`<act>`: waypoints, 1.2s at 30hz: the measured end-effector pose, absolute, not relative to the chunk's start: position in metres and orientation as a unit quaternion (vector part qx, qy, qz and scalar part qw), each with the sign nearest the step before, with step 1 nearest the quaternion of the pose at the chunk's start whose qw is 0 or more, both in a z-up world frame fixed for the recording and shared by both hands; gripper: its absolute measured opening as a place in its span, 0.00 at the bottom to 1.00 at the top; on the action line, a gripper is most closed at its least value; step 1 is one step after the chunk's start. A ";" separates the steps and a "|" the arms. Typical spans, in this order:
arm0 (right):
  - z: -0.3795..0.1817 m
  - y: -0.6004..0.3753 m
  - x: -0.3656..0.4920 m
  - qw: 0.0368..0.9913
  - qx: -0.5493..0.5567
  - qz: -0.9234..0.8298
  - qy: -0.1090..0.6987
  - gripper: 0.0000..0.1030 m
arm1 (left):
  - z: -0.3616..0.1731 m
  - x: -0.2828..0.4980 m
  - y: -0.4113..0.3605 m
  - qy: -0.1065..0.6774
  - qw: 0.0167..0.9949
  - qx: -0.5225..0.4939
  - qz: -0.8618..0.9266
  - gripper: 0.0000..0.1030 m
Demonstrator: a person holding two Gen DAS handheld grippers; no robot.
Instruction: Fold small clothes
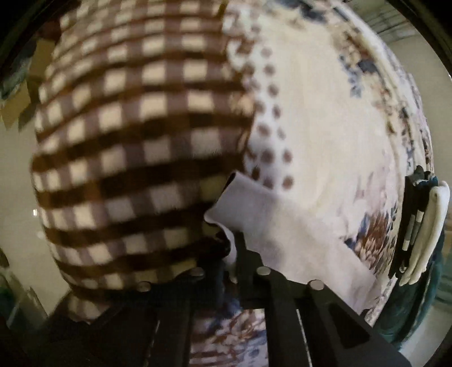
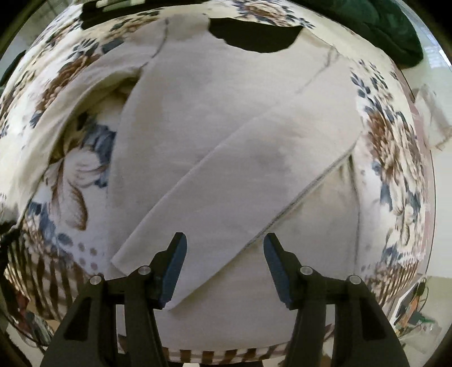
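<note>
A small pale grey garment [image 2: 226, 135] lies spread on a floral blanket [image 2: 395, 146], one sleeve folded diagonally across its body. My right gripper [image 2: 224, 254] is open just above the garment's lower edge, touching nothing. In the left wrist view, my left gripper [image 1: 228, 254] is shut on a corner of the pale grey garment [image 1: 282, 231], lifted off the blanket. The fingertips are mostly hidden by the cloth.
A brown and cream checked cloth [image 1: 135, 135] fills the left of the left wrist view. The floral blanket [image 1: 325, 113] covers the surface. A dark green cloth [image 2: 381, 25] lies at the far right. The right gripper [image 1: 418, 225] shows at the blanket's edge.
</note>
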State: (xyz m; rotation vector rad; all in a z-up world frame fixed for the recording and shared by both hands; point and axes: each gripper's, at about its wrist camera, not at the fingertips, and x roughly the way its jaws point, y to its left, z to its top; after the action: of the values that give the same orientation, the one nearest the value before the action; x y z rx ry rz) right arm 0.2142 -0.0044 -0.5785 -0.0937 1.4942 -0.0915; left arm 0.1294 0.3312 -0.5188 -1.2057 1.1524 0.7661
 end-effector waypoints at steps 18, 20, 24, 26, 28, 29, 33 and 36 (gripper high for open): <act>-0.560 -0.126 0.171 0.725 0.057 -0.040 0.685 0.70 | -0.326 0.208 0.072 0.412 0.907 -0.078 -0.025 0.02; -0.564 -0.159 0.161 0.719 0.076 -0.059 0.689 0.70 | -0.334 0.200 0.014 0.426 0.898 -0.035 -0.102 0.02; -0.575 -0.222 0.135 0.703 0.106 -0.095 0.697 0.70 | -0.377 0.162 -0.094 0.466 0.848 0.059 -0.245 0.02; -0.580 -0.246 0.122 0.697 0.110 -0.107 0.701 0.70 | -0.401 0.139 -0.129 0.481 0.822 0.097 -0.287 0.02; -0.586 -0.269 0.109 0.692 0.113 -0.114 0.704 0.70 | -0.423 0.118 -0.155 0.497 0.798 0.125 -0.317 0.02; -0.588 -0.277 0.105 0.691 0.114 -0.115 0.705 0.70 | -0.430 0.112 -0.164 0.503 0.790 0.134 -0.324 0.02; -0.593 -0.307 0.087 0.691 0.135 -0.098 0.703 0.70 | -0.461 0.101 -0.175 0.552 0.749 0.153 -0.332 0.06; -0.587 -0.321 0.082 0.703 0.152 -0.081 0.690 0.70 | -0.468 0.106 -0.167 0.592 0.731 0.121 -0.317 0.11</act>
State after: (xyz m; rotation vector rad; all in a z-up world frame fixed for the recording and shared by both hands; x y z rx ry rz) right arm 0.0824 -0.3212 -0.5875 0.3379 1.5357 -0.1802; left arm 0.1057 -0.1674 -0.4684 0.2669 1.3019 -0.6973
